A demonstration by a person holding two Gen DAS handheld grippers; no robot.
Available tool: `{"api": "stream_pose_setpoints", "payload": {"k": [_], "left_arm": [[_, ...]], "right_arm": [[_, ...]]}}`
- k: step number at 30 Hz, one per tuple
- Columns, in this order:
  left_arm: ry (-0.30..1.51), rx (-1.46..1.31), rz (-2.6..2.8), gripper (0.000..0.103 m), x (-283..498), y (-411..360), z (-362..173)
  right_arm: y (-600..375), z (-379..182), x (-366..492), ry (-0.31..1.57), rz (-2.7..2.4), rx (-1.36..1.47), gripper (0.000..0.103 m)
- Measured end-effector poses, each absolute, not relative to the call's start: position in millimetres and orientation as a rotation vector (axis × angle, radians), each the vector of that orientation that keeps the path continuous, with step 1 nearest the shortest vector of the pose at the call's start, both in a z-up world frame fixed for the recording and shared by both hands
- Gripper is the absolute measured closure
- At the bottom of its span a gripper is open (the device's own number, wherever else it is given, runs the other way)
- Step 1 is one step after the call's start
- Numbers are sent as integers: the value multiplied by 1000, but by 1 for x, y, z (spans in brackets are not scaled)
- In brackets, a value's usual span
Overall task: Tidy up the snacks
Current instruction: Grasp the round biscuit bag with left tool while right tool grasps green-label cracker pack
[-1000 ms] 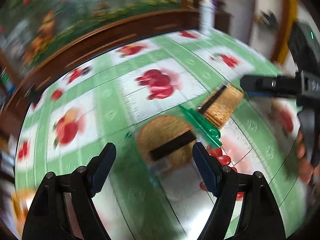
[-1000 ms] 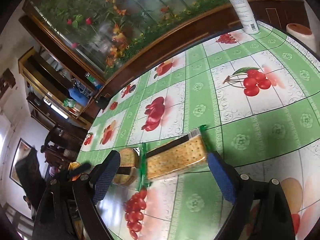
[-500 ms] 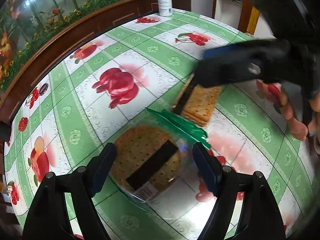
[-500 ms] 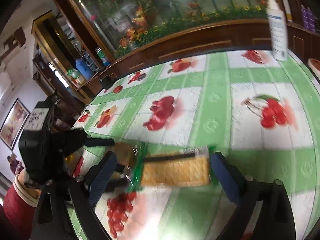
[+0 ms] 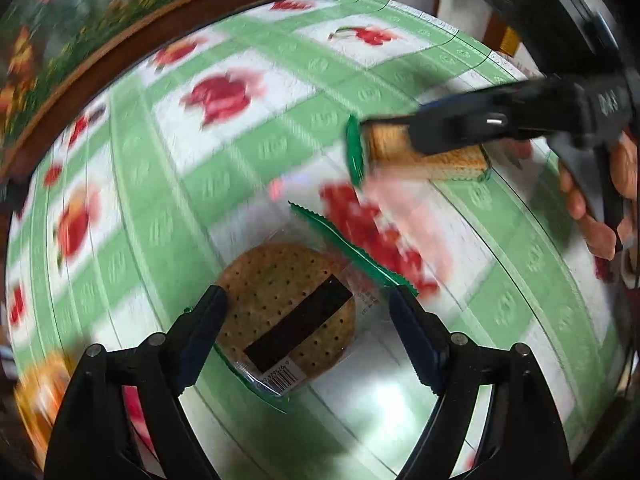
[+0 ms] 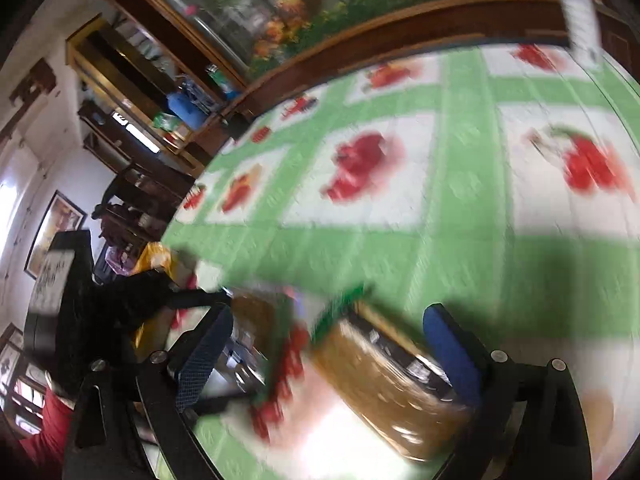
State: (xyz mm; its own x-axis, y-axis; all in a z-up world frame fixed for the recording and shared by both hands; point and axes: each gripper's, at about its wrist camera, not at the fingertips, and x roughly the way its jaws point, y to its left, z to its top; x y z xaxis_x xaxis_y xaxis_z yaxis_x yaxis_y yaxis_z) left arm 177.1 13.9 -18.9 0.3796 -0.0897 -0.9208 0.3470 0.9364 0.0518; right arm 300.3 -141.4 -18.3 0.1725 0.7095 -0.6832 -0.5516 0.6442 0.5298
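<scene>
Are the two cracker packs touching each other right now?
Apart. The left wrist view shows bare tablecloth between the round cracker pack and the rectangular cracker pack.

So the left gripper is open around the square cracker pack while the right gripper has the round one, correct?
Shapes are swapped. In the left wrist view the left gripper stands open around the round cracker pack lying on the tablecloth, while the right gripper is at the rectangular cracker pack. Whether it has closed on it is unclear.

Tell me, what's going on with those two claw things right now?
Left gripper open around round cracker pack. Right gripper open astride rectangular cracker pack. Nothing blocking.
</scene>
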Motion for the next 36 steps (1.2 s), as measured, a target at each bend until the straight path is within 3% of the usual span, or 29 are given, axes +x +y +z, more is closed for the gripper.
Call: {"api": "stream_pose_setpoints", "payload": {"k": [5, 11, 17, 36], "left_arm": [[1173, 204, -276, 16, 144, 18, -12], [1086, 214, -182, 16, 144, 26, 4], [1147, 269, -221, 16, 145, 15, -23], [1057, 219, -32, 16, 129, 20, -21]], "right_arm": [[-171, -20, 256, 1090, 942, 151, 5], [-145, -4, 223, 974, 839, -136, 5], [-120, -14, 211, 935, 759, -286, 5], [-121, -24, 221, 957, 740, -180, 10]]}}
